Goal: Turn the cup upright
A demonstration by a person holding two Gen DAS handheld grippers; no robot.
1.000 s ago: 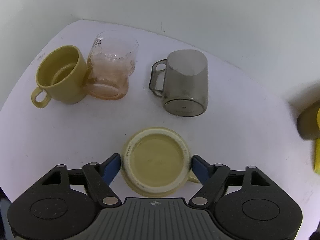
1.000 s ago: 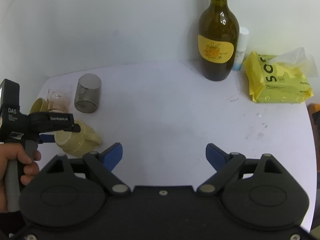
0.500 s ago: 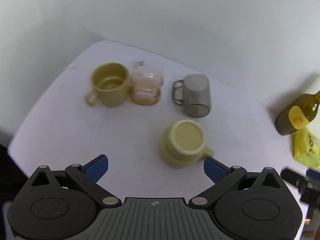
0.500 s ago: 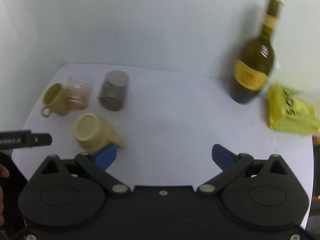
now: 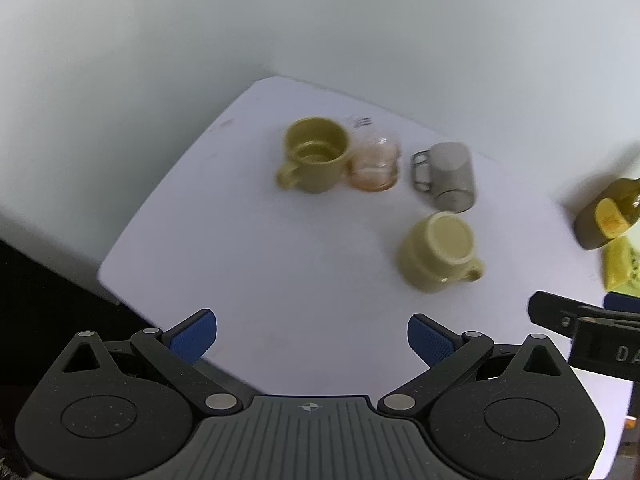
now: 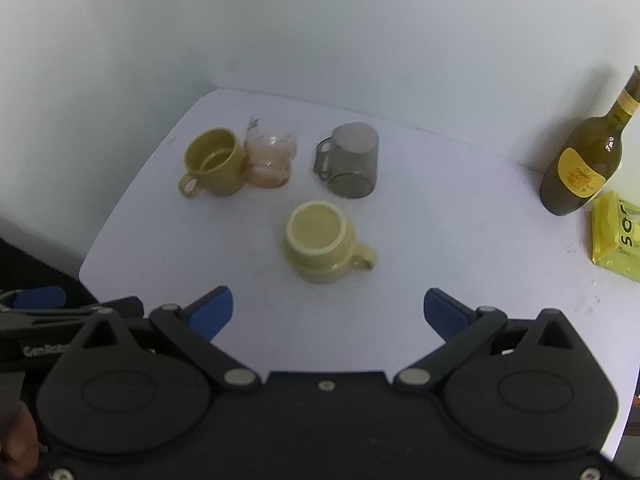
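A pale yellow cup (image 6: 320, 246) stands upside down on the white table (image 6: 440, 216), base up, handle to the right; it also shows in the left wrist view (image 5: 438, 254). A grey see-through mug (image 6: 352, 162) stands upside down behind it. A yellow mug (image 6: 214, 160) stands upright at the back left, next to an upright pink glass (image 6: 270, 158). My right gripper (image 6: 327, 312) is open and empty, short of the pale yellow cup. My left gripper (image 5: 312, 338) is open and empty over the table's front left edge, well back from the cups.
A dark green wine bottle (image 6: 584, 164) stands at the back right with a yellow packet (image 6: 616, 236) beside it. A white wall rises behind the table. The table's left edge (image 5: 120, 276) drops to a dark floor.
My left gripper has opened off the pale yellow cup and pulled back and up to the left. My right gripper has swung left, and the cups now sit in front of it.
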